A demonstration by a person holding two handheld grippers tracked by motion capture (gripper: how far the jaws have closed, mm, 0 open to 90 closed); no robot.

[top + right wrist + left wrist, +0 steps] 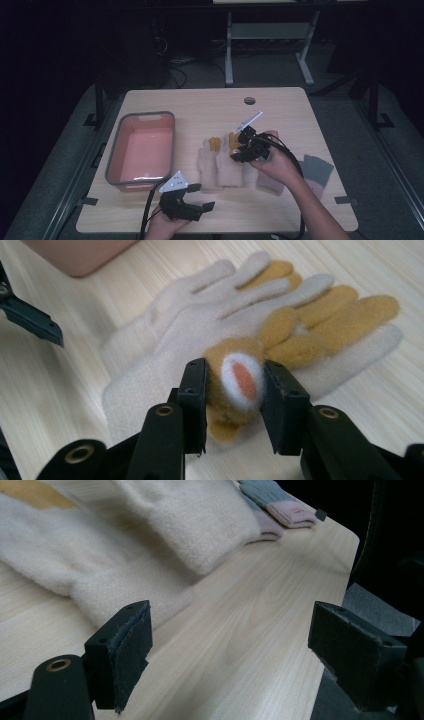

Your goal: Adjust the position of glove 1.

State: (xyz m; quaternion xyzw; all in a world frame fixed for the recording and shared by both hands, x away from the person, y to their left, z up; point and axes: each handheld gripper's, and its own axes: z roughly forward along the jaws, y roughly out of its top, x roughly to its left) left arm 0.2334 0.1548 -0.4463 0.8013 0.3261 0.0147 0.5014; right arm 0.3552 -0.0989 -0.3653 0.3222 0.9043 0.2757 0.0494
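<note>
Two cream knit gloves (216, 170) lie side by side at the middle of the wooden table (280, 107), with a mustard-yellow glove (215, 144) on top of their fingers. My right gripper (235, 385) is shut on a bunched part of the mustard glove (227, 367) that bears a white and orange patch, a little above the cream gloves (165, 345). In the high view the right gripper (239, 148) sits over the gloves' finger end. My left gripper (200, 196) rests open near the table's front edge, its jaws (230, 645) wide apart, with the cream cuffs (100, 580) just beyond them.
A pink bin with a grey rim (116, 145) stands at the left of the table. Grey and pink knitwear (316, 170) lies at the right, beside the person's right hand. A cable hole (249, 100) is near the far edge.
</note>
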